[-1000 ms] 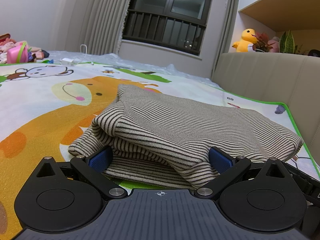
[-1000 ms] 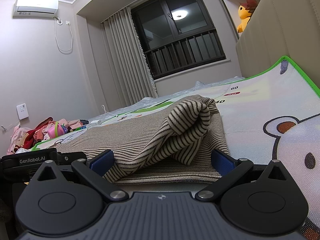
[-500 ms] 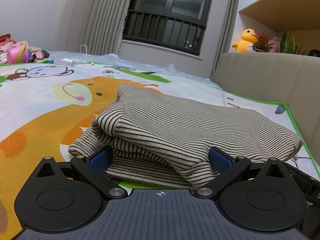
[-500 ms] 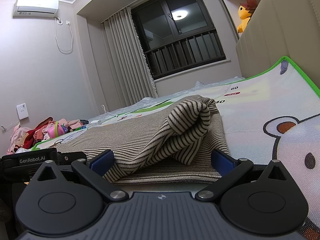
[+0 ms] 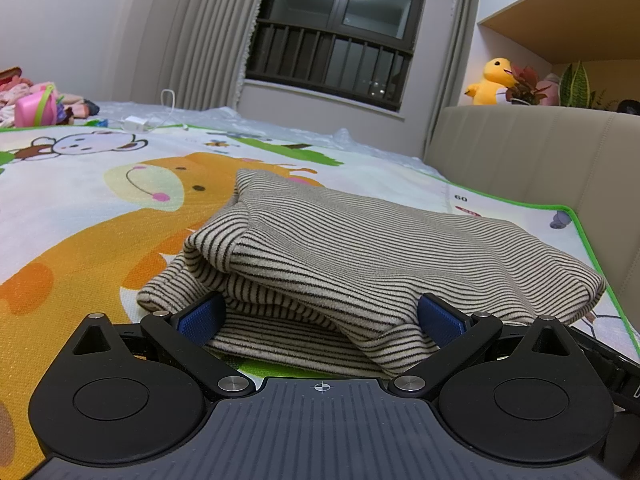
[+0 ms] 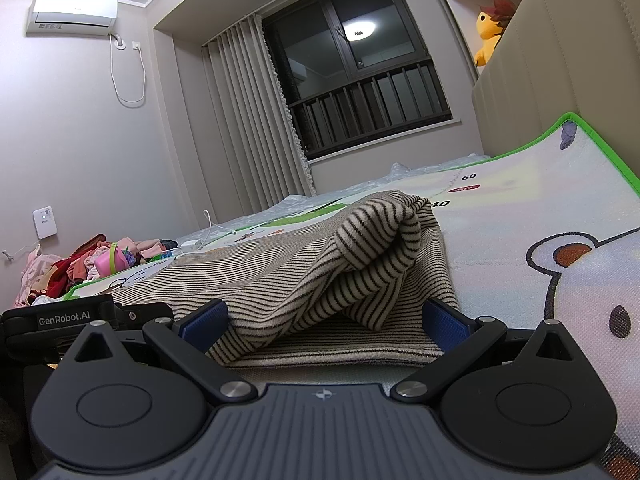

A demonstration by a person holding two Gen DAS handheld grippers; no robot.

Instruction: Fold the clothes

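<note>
Both jaws stand wide apart, gripping nothing: the left gripper [image 5: 320, 316] and right gripper [image 6: 324, 320] each straddle the near edge of the striped folded sweater [image 5: 360, 248] on the play mat [image 5: 80, 216]. Closing shallowly could catch only the top layer, and lifting would unfold it.

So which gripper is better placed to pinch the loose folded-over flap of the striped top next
Probably the right gripper: the raised flap of the striped top sits right between its open fingers. The left gripper is also open, but faces a flatter stacked edge.
</note>
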